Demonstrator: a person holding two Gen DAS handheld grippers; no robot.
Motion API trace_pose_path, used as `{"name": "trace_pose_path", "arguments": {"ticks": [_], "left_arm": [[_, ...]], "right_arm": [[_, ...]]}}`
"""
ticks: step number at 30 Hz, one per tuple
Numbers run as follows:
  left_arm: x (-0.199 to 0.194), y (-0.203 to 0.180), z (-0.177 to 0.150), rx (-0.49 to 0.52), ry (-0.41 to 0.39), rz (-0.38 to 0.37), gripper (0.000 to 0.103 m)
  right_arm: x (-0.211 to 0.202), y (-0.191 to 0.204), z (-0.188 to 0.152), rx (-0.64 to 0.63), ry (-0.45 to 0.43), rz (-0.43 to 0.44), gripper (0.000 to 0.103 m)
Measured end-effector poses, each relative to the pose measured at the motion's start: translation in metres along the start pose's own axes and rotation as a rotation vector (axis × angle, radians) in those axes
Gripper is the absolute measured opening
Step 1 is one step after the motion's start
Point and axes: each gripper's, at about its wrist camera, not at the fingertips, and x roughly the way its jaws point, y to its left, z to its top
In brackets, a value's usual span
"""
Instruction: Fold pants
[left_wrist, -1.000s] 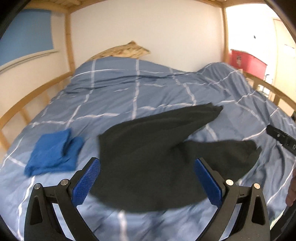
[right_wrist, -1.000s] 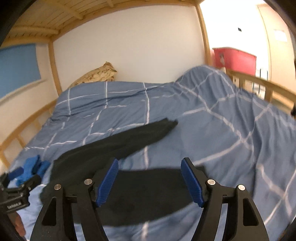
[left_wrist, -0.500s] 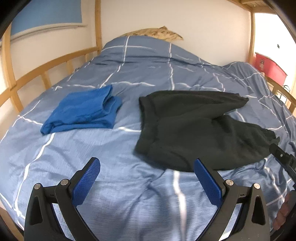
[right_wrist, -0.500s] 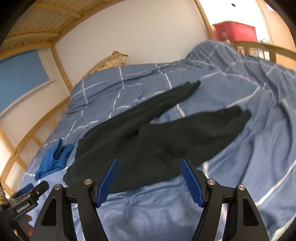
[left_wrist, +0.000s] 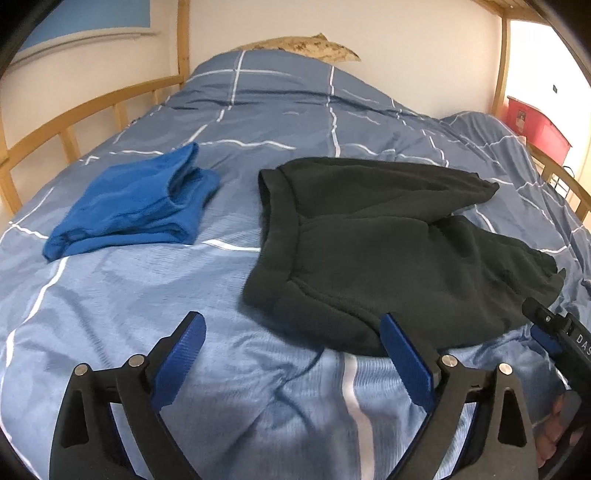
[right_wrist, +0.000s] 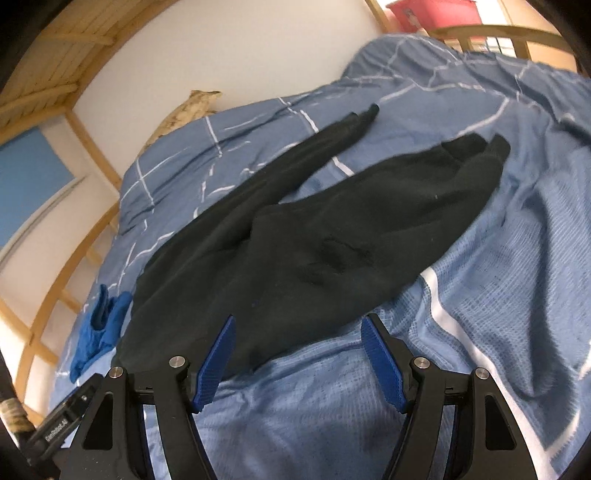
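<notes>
Black pants (right_wrist: 314, 236) lie spread across the frame's centre on a blue checked duvet (right_wrist: 498, 277), legs splayed toward upper right, blue folded garment (right_wrist: 99, 332) at lower left, the right gripper (right_wrist: 297, 354) gaping wide, empty, at bottom.

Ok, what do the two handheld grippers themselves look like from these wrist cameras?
Both match. The left gripper has black angular arms with triangular cutouts, silver pivot bolts, and ribbed blue pads on the fingers. The right gripper is the same build, with blue textured pads. White lettering shows on each gripper's black body in the other's view. No cables or sleeves show.
</notes>
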Motion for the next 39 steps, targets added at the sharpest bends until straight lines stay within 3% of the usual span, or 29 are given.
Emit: {"name": "trace_pose_path", "arguments": {"ticks": [6, 9, 12, 13, 14, 17, 18, 21, 26, 30, 39], "left_arm": [[0.023, -0.001, 0.005, -0.053, 0.053, -0.050, 0.084], [0.035, 0.000, 0.005, -0.087, 0.091, -0.088, 0.072], [0.045, 0.000, 0.002, -0.133, 0.130, -0.130, 0.056], [0.046, 0.000, 0.001, -0.143, 0.135, -0.131, 0.045], [0.046, -0.001, 0.001, -0.147, 0.131, -0.128, 0.034], [0.037, -0.004, 0.004, -0.141, 0.108, -0.145, 0.020], [0.034, -0.005, 0.005, -0.137, 0.099, -0.145, 0.018], [0.024, -0.008, 0.012, -0.139, 0.074, -0.145, 0.015], [0.007, -0.010, 0.034, -0.152, 0.042, -0.159, 0.015], [-0.004, -0.014, 0.067, -0.154, 0.035, -0.162, 0.014], [0.029, -0.016, 0.160, -0.126, 0.069, -0.121, 0.014]], "right_arm": [[0.021, -0.004, 0.000, 0.037, 0.063, 0.008, 0.068], [0.030, -0.005, -0.001, 0.038, 0.086, 0.010, 0.065], [0.034, -0.008, 0.001, 0.042, 0.093, 0.006, 0.054], [0.035, -0.008, 0.002, 0.042, 0.090, 0.007, 0.053], [0.035, -0.008, 0.002, 0.038, 0.089, 0.005, 0.047], [0.031, -0.006, 0.004, 0.010, 0.071, 0.009, 0.028], [0.028, -0.006, 0.006, 0.002, 0.062, 0.008, 0.019], [0.020, -0.004, 0.012, -0.011, 0.040, 0.022, 0.013], [0.000, 0.007, 0.036, -0.028, -0.039, 0.054, 0.011], [-0.013, 0.025, 0.078, -0.044, -0.108, 0.091, 0.010], [0.038, 0.090, 0.176, -0.172, -0.093, 0.097, 0.010]]}}
